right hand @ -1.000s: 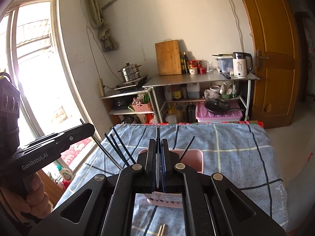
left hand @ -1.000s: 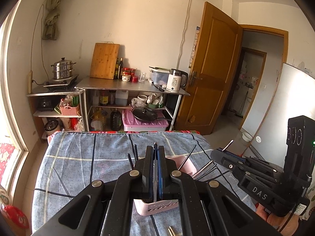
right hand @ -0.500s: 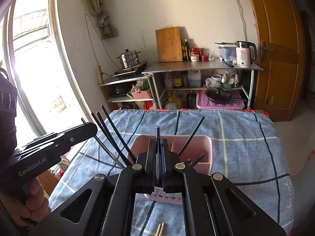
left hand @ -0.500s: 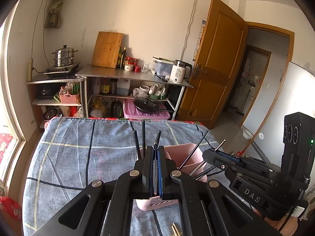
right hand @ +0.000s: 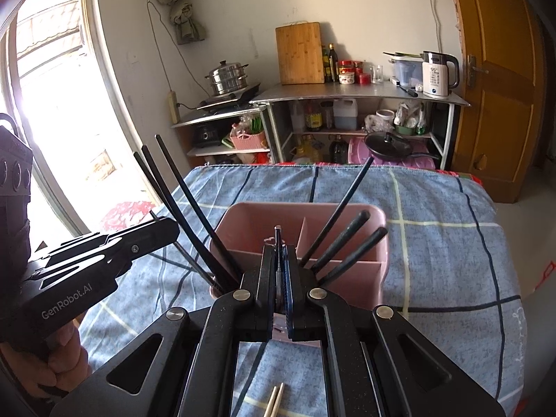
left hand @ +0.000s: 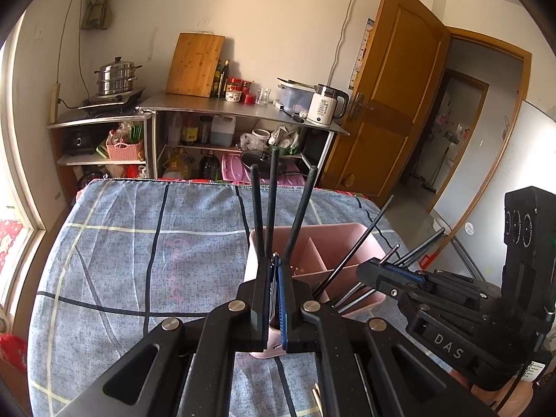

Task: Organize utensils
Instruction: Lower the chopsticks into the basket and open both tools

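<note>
On the cloth, 12 o'clock of your grippers:
holder: pink holder (right hand: 305,243), black chopsticks (left hand: 269,205) standing inside
left gripper (left hand: 274,260): clamped on thin utensil
right gripper (right hand: 279,243): clamped on thin utensil
6 o'clock: wooden chopsticks (right hand: 274,399)

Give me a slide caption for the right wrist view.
Shut right gripper poised over pink holder with black chopsticks inside.

Utensil caddy (right hand: 347,267) on tabletop (right hand: 451,243) just ahead of my hand-held grippers, divider splitting it into compartments. Chopsticks (right hand: 187,208) leaning in left compartment, more chopsticks (right hand: 347,239) in right. Loose pair (right hand: 274,399) on tabletop nearest me. Shelf rack (right hand: 347,93) behind tabletop, door (right hand: 497,69) right of it.
</note>
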### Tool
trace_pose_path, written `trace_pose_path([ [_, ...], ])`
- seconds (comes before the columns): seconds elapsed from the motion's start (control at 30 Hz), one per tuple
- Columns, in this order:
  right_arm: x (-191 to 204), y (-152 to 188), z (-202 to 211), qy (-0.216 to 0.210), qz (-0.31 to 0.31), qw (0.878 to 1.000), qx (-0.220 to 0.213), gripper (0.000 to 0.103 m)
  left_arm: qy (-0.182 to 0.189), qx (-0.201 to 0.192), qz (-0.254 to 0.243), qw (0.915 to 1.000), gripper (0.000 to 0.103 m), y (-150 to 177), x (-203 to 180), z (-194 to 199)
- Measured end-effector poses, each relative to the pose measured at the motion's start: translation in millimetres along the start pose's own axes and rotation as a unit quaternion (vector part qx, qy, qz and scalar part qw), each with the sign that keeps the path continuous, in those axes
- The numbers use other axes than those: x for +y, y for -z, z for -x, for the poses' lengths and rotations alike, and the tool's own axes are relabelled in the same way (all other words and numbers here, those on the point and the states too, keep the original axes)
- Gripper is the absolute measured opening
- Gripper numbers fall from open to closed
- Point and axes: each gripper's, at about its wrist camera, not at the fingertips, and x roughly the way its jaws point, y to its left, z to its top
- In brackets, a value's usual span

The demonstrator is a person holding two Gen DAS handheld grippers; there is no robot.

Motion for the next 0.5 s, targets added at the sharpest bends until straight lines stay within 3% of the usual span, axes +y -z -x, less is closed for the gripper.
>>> trace_pose_path([
  [0.2,-5.1,3.1,-3.2,-0.001,-0.008,1.000,0.017,0.005,0.001,0.002,-0.007,1.0000,0.004,3.7,-2.1,-1.4],
  [0.5,-3.0,0.3,26.7,0.001,-0.002,1.000,-0.012,0.011,0.000,-0.015,-0.008,0.9998,0.004,5.6,-6.8,25.1],
])
